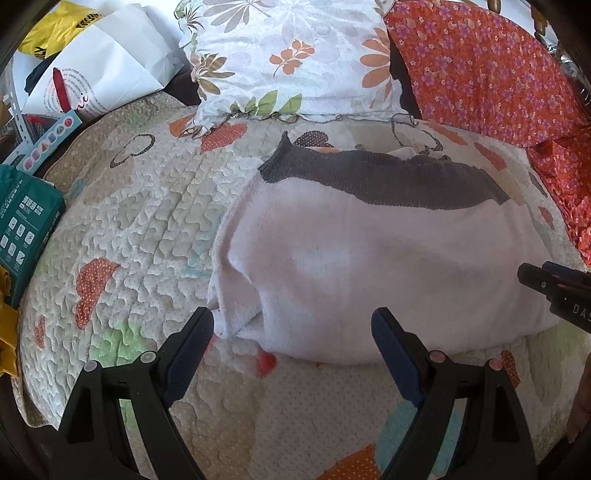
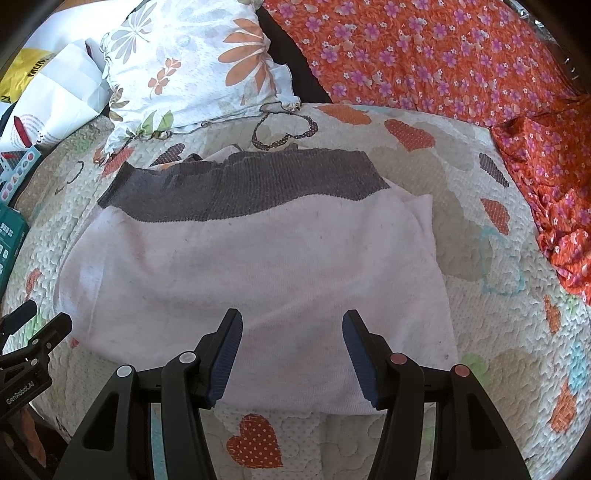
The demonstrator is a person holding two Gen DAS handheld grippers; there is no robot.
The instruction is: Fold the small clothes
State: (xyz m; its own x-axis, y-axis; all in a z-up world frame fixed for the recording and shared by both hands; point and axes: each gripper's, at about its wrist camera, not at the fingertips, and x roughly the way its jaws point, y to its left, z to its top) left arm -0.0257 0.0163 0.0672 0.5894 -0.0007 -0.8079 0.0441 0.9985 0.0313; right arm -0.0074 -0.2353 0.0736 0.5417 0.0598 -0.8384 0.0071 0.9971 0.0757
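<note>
A small white garment [image 1: 369, 273] with a dark grey ribbed band [image 1: 388, 181] lies folded on a quilted bed cover [image 1: 140, 229]. It also shows in the right wrist view [image 2: 258, 273], with its grey band [image 2: 251, 184] at the far side. My left gripper [image 1: 291, 332] is open and empty, just above the garment's near left edge. My right gripper [image 2: 291, 332] is open and empty over the garment's near edge. The right gripper's tip shows in the left wrist view [image 1: 554, 291], and the left gripper shows at the left in the right wrist view [image 2: 29, 332].
A floral white pillow [image 1: 295, 55] and an orange flowered cloth [image 1: 498, 74] lie behind the garment. White paper bags [image 1: 103, 66], a yellow bag [image 1: 55, 26] and a teal box [image 1: 26, 221] sit at the left. The quilt carries heart patches [image 2: 253, 439].
</note>
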